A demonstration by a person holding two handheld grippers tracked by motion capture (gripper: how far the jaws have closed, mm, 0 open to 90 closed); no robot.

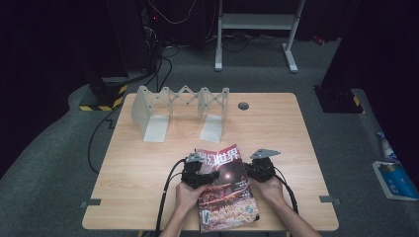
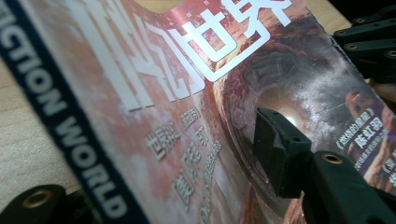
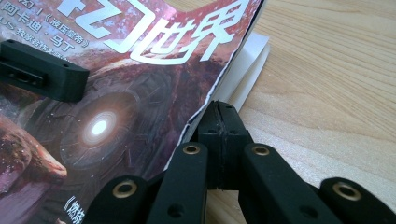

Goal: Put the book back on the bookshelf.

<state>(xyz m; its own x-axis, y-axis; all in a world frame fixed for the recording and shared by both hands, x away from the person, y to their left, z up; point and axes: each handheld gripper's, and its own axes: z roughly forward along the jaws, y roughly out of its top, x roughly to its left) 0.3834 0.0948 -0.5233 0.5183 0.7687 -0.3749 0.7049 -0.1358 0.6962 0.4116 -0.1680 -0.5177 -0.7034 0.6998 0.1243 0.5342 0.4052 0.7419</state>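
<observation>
A magazine with a reddish cover and large white characters lies near the table's front edge, its spine side raised. My left gripper is shut on the magazine at the spine. One of its fingers lies on the cover; the other sits under the spine. My right gripper is at the magazine's right edge. Its jaws are pressed together beside the curled cover edge of the magazine. I cannot tell whether any paper is pinched there.
A white folding book rack stands at the table's back left. A grey round cap sits in the tabletop behind the magazine. On the floor to the right lies a blue and white pack.
</observation>
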